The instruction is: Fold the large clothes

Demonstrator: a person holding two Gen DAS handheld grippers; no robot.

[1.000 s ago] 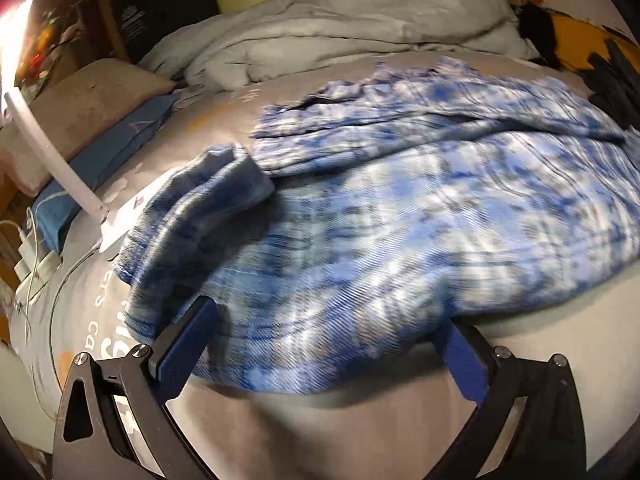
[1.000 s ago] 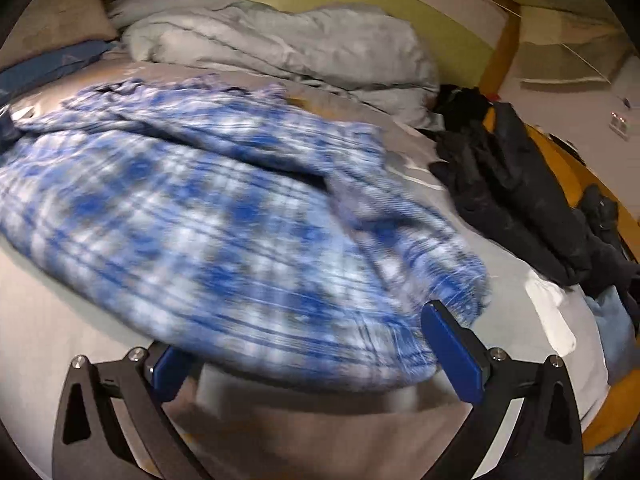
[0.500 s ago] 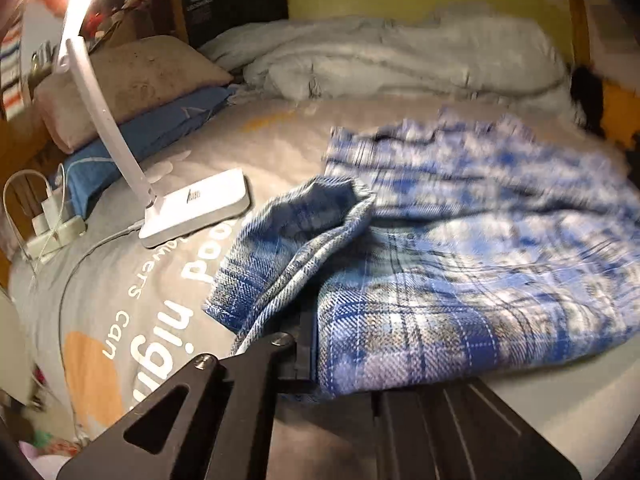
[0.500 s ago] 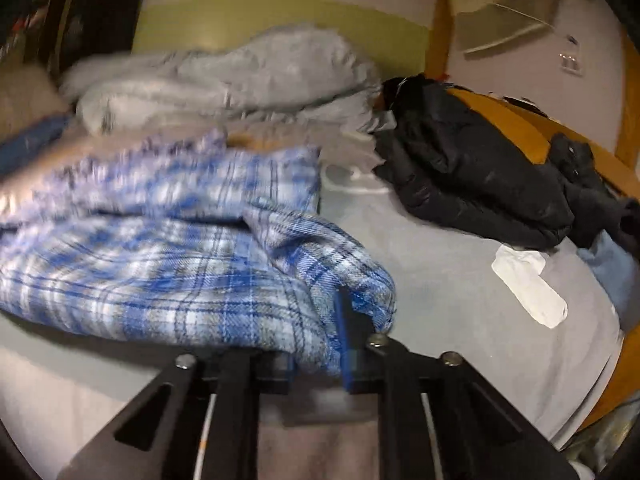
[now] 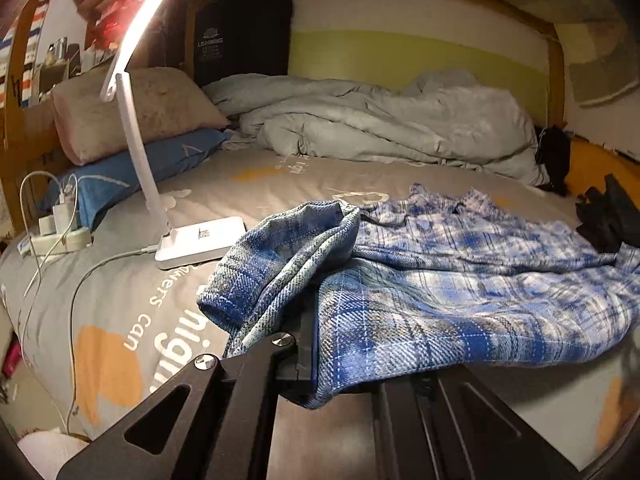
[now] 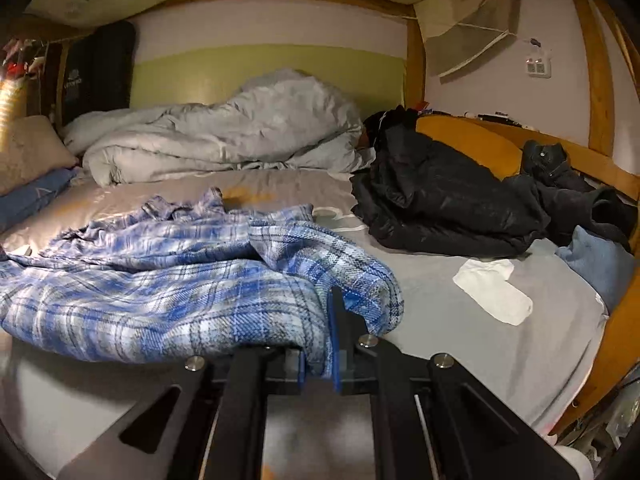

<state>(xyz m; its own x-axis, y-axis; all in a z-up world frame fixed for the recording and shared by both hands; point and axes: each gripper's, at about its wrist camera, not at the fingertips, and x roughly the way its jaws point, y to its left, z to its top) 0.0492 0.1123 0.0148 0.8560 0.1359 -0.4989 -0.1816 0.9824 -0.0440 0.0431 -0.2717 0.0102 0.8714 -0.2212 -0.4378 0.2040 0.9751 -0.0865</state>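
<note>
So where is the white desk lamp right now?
In the left wrist view, the white desk lamp stands on the grey bedsheet at left, between the power strip and the plaid shirt, its base beside the shirt's sleeve.

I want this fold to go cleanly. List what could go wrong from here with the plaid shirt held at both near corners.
1. The left gripper and right gripper each pinch only a thin edge of the plaid shirt; it may slip out when lifted.
2. The lamp and its cable sit close beside the shirt's bunched sleeve; a swing could snag or tip it.
3. The sleeve lies crumpled, so it may fold in bunched.
</note>
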